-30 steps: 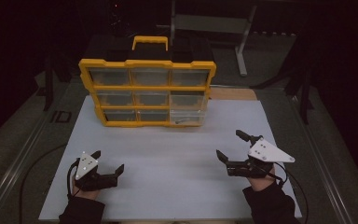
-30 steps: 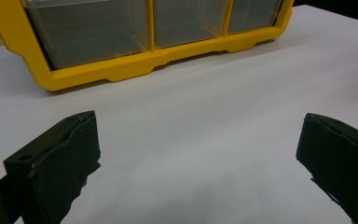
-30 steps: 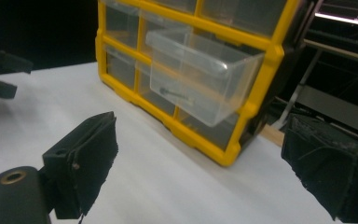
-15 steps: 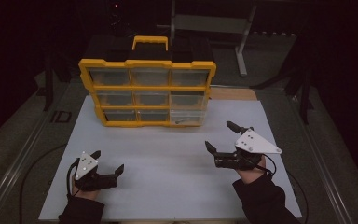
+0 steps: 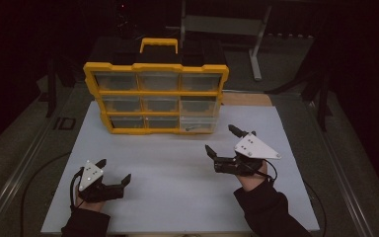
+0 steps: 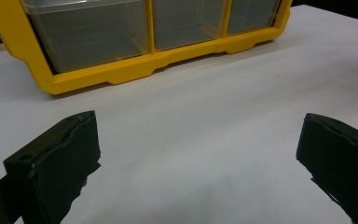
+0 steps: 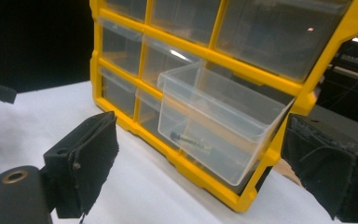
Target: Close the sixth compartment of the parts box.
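Note:
A yellow organizer cabinet [image 5: 155,90] with clear drawers stands upright at the back of the white table [image 5: 177,173]. Its bottom right drawer [image 7: 216,119] is pulled partway out, and a small dark screw [image 7: 189,138] lies inside it. My right gripper [image 5: 222,140] hovers open just right of and in front of that drawer, jaws wide apart with nothing between them. My left gripper [image 5: 113,170] rests open near the table's front left, aimed at the cabinet's lower row [image 6: 121,51], holding nothing.
A yellow carry handle [image 5: 159,43] tops the cabinet. Metal frame legs [image 5: 256,44] stand in the dark behind the table. A brown strip [image 5: 246,98] lies at the table's back right edge. A cable [image 5: 34,182] trails off the left side.
My right gripper has moved forward and left, closer to the cabinet's bottom right drawer. The left gripper has stayed where it was.

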Action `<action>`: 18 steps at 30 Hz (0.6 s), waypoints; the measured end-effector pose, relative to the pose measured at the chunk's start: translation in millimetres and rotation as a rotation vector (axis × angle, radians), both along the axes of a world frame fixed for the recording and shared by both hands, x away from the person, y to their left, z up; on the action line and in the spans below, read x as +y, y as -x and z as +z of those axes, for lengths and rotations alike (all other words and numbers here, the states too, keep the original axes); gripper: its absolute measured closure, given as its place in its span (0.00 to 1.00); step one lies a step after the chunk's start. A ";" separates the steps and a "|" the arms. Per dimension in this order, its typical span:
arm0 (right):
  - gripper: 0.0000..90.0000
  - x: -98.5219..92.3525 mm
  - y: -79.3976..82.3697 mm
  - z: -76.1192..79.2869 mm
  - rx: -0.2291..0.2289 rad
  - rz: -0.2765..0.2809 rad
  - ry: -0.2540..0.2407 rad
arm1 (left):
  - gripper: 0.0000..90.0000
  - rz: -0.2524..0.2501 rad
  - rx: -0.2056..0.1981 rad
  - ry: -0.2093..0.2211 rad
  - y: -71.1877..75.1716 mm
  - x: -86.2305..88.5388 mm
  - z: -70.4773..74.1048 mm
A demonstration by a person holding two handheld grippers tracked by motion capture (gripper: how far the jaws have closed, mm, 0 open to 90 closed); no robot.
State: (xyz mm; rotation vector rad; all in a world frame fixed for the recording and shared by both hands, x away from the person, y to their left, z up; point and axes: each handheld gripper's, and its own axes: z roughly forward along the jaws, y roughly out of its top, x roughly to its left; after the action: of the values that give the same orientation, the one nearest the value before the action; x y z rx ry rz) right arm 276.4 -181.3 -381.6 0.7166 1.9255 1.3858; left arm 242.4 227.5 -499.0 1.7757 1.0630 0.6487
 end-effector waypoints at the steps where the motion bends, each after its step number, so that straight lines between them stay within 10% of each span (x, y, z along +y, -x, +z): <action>1: 0.12 2.3 -0.6 -1.8 0.001 -0.004 0.009 | 0.00 0.000 0.000 0.000 -0.1 0.0 -0.1; 18: 0.17 29.5 -12.8 -40.3 0.068 -0.020 0.047 | 0.00 -0.010 -0.003 0.005 0.5 -0.1 0.2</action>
State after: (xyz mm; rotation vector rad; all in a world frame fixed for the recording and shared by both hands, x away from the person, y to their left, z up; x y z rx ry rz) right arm 289.2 -151.7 -421.8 0.7668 1.9913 1.3151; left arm 241.9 227.4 -498.8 1.7740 1.0529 0.6415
